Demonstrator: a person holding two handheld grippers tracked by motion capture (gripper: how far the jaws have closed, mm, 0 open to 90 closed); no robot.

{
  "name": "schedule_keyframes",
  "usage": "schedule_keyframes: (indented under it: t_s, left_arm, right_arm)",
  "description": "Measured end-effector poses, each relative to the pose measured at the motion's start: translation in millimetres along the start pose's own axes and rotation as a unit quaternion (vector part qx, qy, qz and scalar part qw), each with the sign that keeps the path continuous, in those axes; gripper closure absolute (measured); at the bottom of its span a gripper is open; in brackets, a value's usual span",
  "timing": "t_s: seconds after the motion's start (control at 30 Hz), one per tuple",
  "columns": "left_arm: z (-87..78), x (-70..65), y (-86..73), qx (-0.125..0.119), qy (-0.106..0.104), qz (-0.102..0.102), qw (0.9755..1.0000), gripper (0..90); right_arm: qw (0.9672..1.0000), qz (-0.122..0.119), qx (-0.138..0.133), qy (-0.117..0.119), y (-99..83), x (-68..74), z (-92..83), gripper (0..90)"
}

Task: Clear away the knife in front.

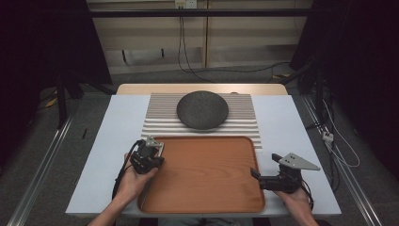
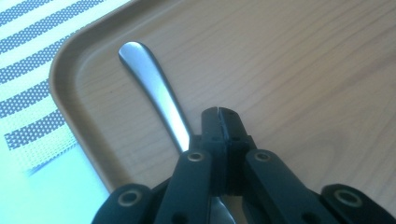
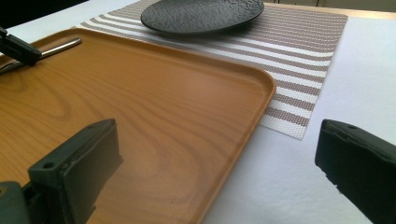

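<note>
High view puts the left gripper (image 1: 151,151) at the tray's (image 1: 207,197) far left corner, jaws closed on a spoon (image 2: 152,91) handle lying there, likely to lift it toward the plate (image 1: 203,109), while the right gripper (image 1: 256,175) waits open beside the tray.

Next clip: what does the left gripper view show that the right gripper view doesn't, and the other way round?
Left gripper view: a close look at the left gripper, fingers shut, with a metal utensil handle running beside and under them, its rounded end toward the tray corner. Right gripper view: the dark plate, the white table cover and the right gripper, fingers wide open. Both: the wooden tray, the striped placemat and that handle.
</note>
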State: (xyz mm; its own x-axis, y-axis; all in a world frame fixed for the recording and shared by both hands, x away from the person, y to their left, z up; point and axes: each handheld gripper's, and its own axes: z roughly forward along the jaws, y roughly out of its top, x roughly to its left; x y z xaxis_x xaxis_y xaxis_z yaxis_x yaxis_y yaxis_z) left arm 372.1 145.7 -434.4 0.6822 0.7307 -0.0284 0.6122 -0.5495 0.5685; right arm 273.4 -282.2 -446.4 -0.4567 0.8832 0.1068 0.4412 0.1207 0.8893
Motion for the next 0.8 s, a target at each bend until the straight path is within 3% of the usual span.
schedule_keyframes:
  t_s: [0.17, 0.27, 0.5, 0.8]
  left_arm:
    - [-2.9, 4.7, -4.1, 0.0, 0.0, -0.012, 0.9999, 90.0]
    - [-4.4, 6.6, -5.1, 0.003, 0.002, -0.009, 1.0, 90.0]
    - [-7.6, 15.8, -9.0, 0.007, -0.012, -0.023, 0.9996, 90.0]
    - [-7.6, 15.4, -8.9, 0.006, -0.011, -0.019, 0.9997, 90.0]
  right_arm:
    - [1.0, -0.001, 0.0, 0.002, 0.2, 0.7, 1.0, 0.0]
    - [1.0, -0.002, 0.002, 0.003, 0.4, 1.1, 2.2, 0.0]
    - [1.0, -0.001, 0.0, 0.002, 0.4, 0.3, 1.6, 0.0]
    - [1.0, 0.0, 0.0, 0.003, 0.6, 0.4, 2.2, 0.0]
